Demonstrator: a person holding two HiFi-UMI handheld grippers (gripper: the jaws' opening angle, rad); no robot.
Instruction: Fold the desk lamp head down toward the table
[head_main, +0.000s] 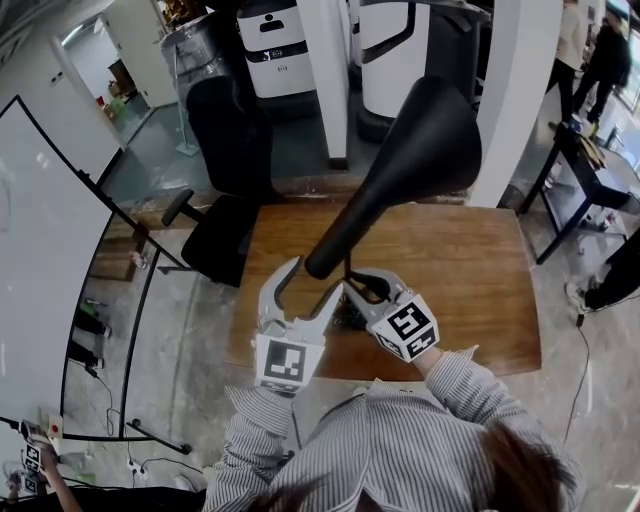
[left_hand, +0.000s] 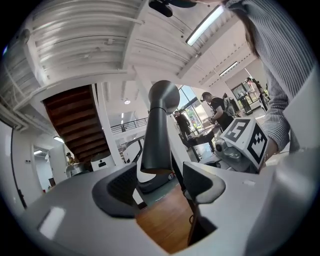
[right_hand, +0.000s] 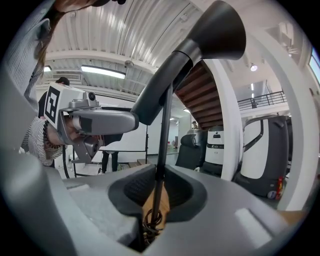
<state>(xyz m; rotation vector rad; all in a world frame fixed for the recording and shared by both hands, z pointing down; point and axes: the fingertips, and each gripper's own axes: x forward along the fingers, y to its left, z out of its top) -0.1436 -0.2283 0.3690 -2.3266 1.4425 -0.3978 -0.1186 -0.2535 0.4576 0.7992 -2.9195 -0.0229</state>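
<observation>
Desk lamp, black: stands by the near edge of the wooden table on a thin stem, with its cone head raised and slanting up over the table's middle. Right gripper, above the table's near edge: jaws closed onto the stem low down. Left gripper, also above that edge: jaws wide apart, grasping nothing, with the head's narrow end between the pads (contact not discernible). Black office chair at the table's left edge; whiteboard well left of the table.
</observation>
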